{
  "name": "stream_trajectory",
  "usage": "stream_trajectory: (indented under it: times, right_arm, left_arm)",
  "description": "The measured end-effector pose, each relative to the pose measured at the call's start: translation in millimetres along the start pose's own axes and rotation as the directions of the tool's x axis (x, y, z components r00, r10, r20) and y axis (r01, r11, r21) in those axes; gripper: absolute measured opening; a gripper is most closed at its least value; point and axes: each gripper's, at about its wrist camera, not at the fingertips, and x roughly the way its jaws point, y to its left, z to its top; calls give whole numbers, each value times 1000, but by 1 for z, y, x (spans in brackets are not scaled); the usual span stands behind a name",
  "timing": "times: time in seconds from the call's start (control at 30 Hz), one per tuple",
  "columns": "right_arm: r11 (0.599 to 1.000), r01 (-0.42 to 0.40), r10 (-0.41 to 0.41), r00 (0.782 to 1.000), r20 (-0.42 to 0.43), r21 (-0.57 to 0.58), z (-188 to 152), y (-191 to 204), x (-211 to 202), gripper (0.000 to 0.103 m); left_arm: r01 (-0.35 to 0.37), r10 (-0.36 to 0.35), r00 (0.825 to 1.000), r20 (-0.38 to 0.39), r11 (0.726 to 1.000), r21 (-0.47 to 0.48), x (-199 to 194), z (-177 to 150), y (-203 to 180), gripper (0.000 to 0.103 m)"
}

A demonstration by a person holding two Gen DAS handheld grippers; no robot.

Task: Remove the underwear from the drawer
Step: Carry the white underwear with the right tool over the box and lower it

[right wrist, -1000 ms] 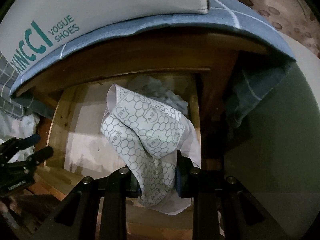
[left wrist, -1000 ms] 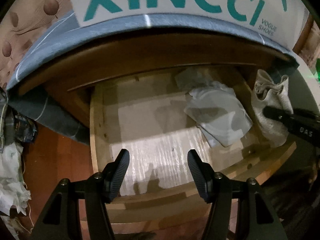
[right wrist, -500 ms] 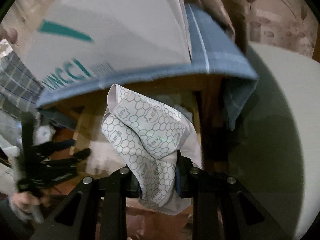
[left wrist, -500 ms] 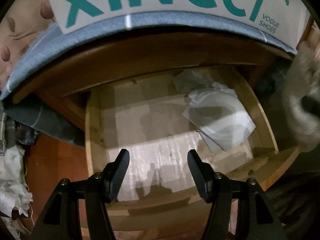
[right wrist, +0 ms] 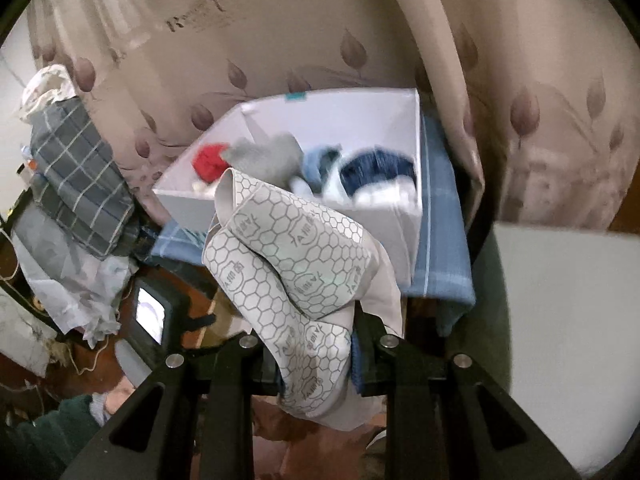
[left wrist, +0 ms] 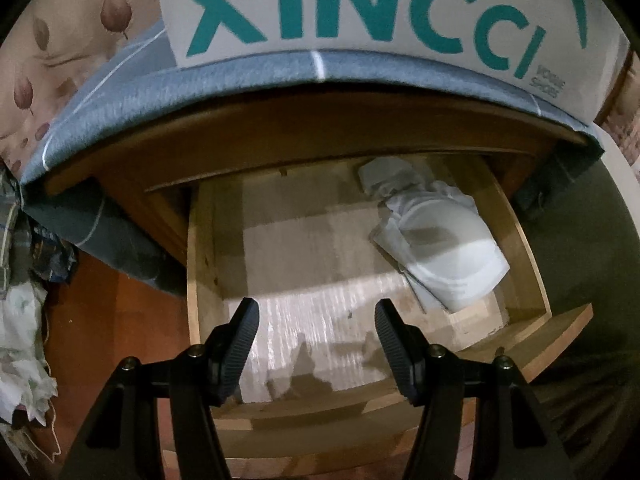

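My right gripper (right wrist: pixel 314 360) is shut on a pale piece of underwear (right wrist: pixel 296 276) printed with grey hexagons, which hangs bunched over the jaws. It hangs high, in front of a white shoe box (right wrist: pixel 288 204) with several clothes in it. In the left wrist view the wooden drawer (left wrist: pixel 200 264) stands pulled out below me. A light grey folded garment (left wrist: pixel 440 248) lies at its right back corner. My left gripper (left wrist: pixel 316 344) hangs open over the drawer's front part with nothing between its fingers.
The white box (left wrist: pixel 360 12) with teal letters sits on a blue cloth (left wrist: pixel 120 104) atop the cabinet. A checked bundle (right wrist: pixel 80 176) and crumpled fabric (left wrist: pixel 20 344) lie at the left. A leaf-print curtain (right wrist: pixel 280 32) hangs behind. A pale surface (right wrist: pixel 560 320) lies at the right.
My right gripper rose with the hexagon underwear from the drawer's level to above the box, whose inside now shows. It left the left wrist view. The left gripper stayed over the drawer.
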Motion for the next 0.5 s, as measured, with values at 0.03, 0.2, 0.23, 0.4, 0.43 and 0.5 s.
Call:
stream_trajectory:
  times: [0.03,0.2,0.23,0.4,0.43,0.5]
  right_arm:
    - [1000,3,-3,1000,11,-15,9,4,-6,22]
    - [998,33,-29,997,69,-55,61,20,-13,22]
    - [997,39,-35,997,69,-67,72,23,-10,22]
    - [992,90,-85,994,66,-85,110,34,15,22]
    - [991,95,-90,994,54,-92,116,35,23,22]
    - [988,116,-111,992,53,-98,122,35,35,22]
  left_arm:
    - [-1,1,1000,4,1000,3,-2,0,0,62]
    - [7,-7,1000,16,1000,1,-4,1,3,62]
    - [10,-10,1000,14,1000,-3,-4,1,4,62]
    - [7,-7,1000,21,1000,-19,-6,1,8,62]
    - [7,-6,1000,25,1000,-22,-7,1,8,62]
    - [11,-10,1000,29,1000,-28,-8,2,9,62]
